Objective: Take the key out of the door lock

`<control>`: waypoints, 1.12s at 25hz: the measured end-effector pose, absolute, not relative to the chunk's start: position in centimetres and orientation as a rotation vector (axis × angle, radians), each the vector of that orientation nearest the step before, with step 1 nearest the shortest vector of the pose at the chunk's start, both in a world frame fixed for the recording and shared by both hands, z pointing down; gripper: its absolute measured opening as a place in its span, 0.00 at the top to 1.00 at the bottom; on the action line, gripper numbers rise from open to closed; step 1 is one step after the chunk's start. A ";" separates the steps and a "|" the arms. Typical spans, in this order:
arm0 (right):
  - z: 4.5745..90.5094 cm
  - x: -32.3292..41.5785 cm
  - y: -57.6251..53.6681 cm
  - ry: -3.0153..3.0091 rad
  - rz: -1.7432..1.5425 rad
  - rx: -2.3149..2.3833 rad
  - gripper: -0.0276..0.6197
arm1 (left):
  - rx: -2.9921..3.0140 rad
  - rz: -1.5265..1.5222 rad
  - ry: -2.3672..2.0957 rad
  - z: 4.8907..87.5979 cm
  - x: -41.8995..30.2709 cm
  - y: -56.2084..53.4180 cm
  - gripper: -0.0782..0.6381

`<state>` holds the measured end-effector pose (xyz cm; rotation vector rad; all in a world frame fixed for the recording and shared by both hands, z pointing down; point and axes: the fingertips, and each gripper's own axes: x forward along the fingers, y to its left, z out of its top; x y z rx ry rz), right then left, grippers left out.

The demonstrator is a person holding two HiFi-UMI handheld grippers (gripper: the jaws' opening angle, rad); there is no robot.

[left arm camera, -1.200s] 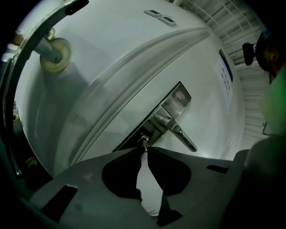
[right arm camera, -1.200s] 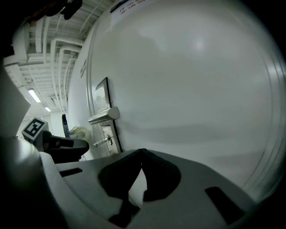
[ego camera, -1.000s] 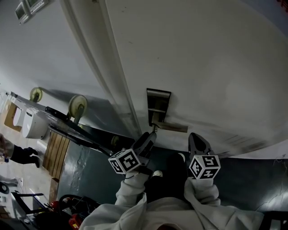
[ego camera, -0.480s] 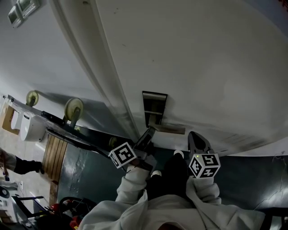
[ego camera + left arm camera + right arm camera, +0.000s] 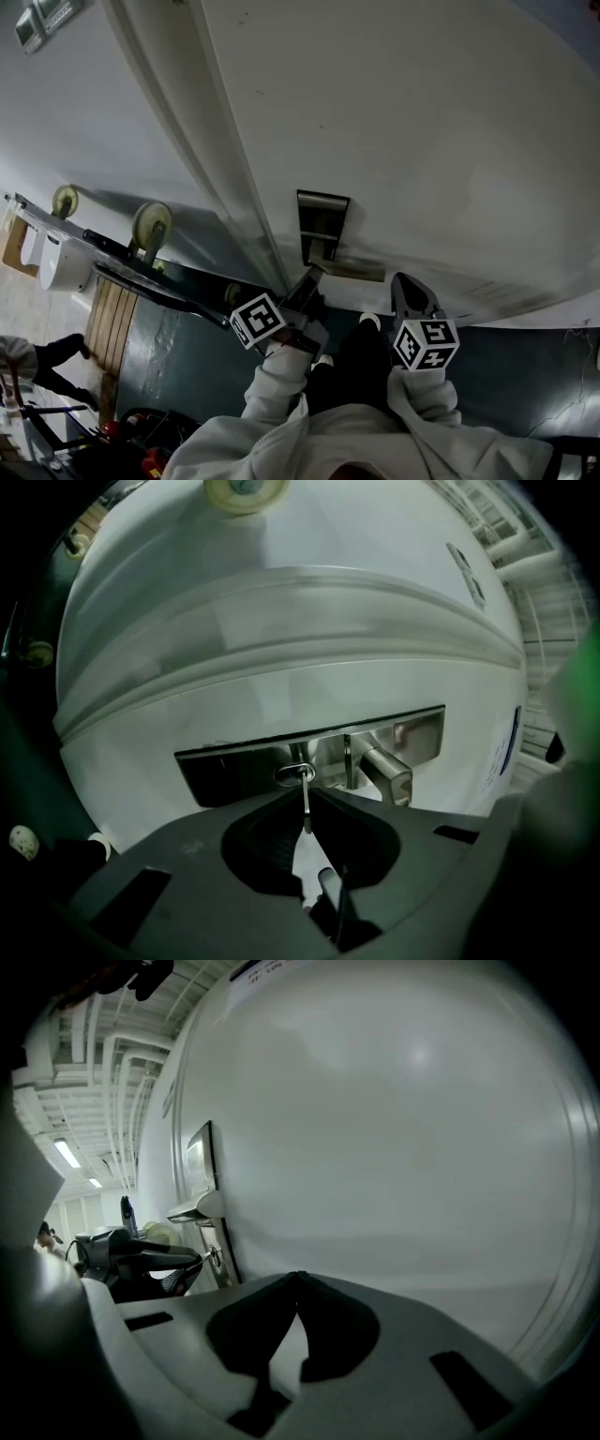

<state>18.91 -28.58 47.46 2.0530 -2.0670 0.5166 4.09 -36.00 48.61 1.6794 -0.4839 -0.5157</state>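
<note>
The left hand-held gripper point(image 5: 307, 794) is pinching the key point(image 5: 307, 810). Its jaws are drawn almost together, with the thin metal showing edge-on between the pads. The key is sitting in the lock point(image 5: 293, 775), which is set in the dark plate point(image 5: 234, 769) on the white door point(image 5: 422, 112), just beside the handle point(image 5: 387, 770). The right hand-held gripper point(image 5: 298, 1281) is waiting to the side of the plate, facing the bare door, with its jaws together on nothing.

The grip looks made, so the step in hand is probably the pull itself. It calls for drawing the key straight back along its own length, square to the door, with no sideways lean that would be binding the blade in the slot. The pads are pressing on the flat faces, which is the better hold, but only a short part of the key is caught near the jaw tips, so firm pressure will be needed to avoid slipping off.

I cannot tell whether the key is turned to its release position. If it is resisting, a small turn either way should be tried before pulling harder. The handle is sticking out close by, so the gripper should be backing away without drifting toward it.
</note>
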 end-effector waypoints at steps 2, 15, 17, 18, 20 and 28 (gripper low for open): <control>47.5 18.8 -28.5 -2.070 0.517 2.047 0.88 | 1.662 -0.535 -0.476 48.5 4.1 -36.0 0.85; 47.8 18.7 -27.7 -2.080 0.520 2.041 0.88 | 1.626 -0.526 -0.528 49.2 3.7 -35.9 0.85; 47.7 18.6 -27.6 -2.085 0.517 2.038 0.88 | 1.616 -0.536 -0.519 49.1 3.7 -35.9 0.85; 47.6 18.6 -27.6 -2.086 0.516 2.039 0.88 | 1.613 -0.531 -0.525 49.2 3.6 -35.9 0.85; 47.5 18.6 -27.5 -2.086 0.515 2.039 0.88 | 1.603 -0.529 -0.525 49.4 3.5 -35.9 0.85; 47.6 18.3 -27.3 -2.092 0.514 2.025 0.88 | 1.592 -0.544 -0.515 49.1 3.3 -34.8 0.85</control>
